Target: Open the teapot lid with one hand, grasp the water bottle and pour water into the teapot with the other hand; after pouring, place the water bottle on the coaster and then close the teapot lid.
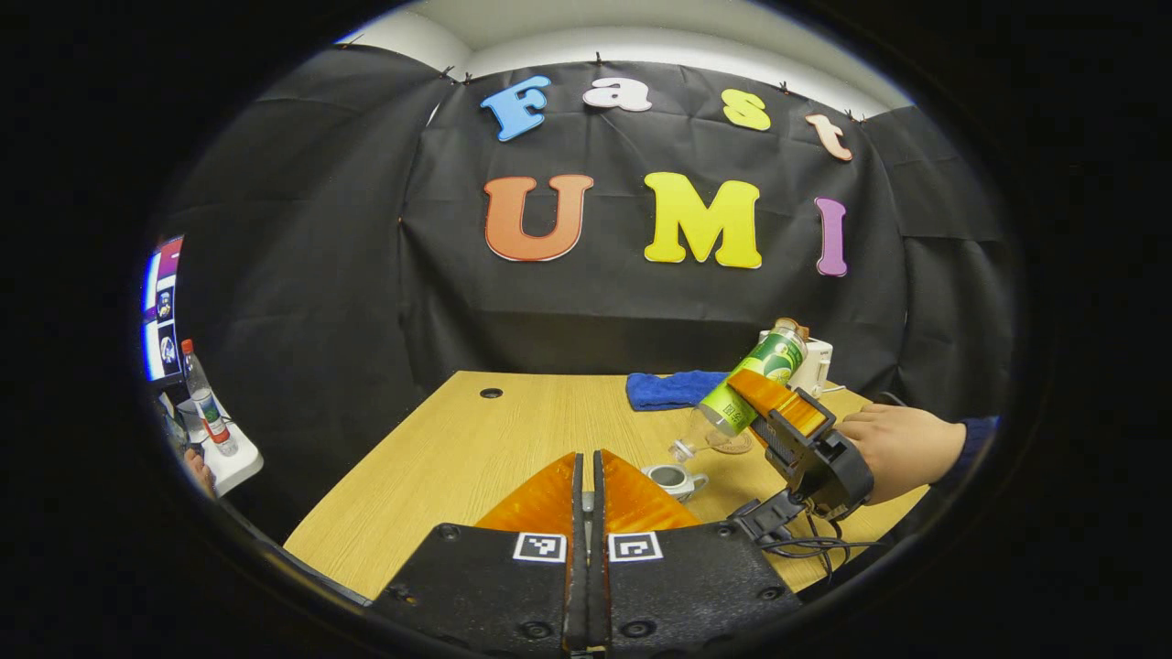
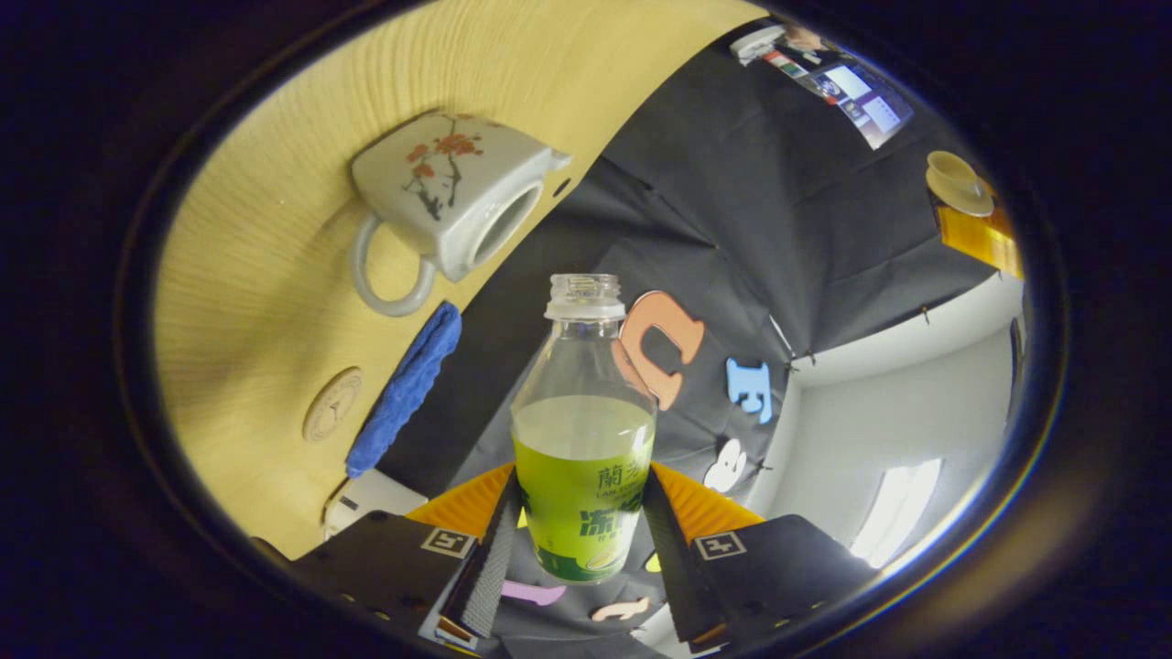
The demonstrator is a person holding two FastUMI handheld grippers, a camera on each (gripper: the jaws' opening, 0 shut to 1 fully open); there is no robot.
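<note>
The white teapot stands open on the wooden table; its flower-painted side and open mouth face the right gripper view. My right gripper is shut on the green-labelled water bottle, uncapped and tilted so its neck points down at the teapot. My left gripper is shut, held back from the pot. In the right gripper view the teapot lid sits at that gripper's fingertips. The round coaster lies just behind the teapot.
A folded blue cloth and a white box lie at the table's far side. A hand holds the right gripper. Off the table's left are a red-capped bottle and a screen.
</note>
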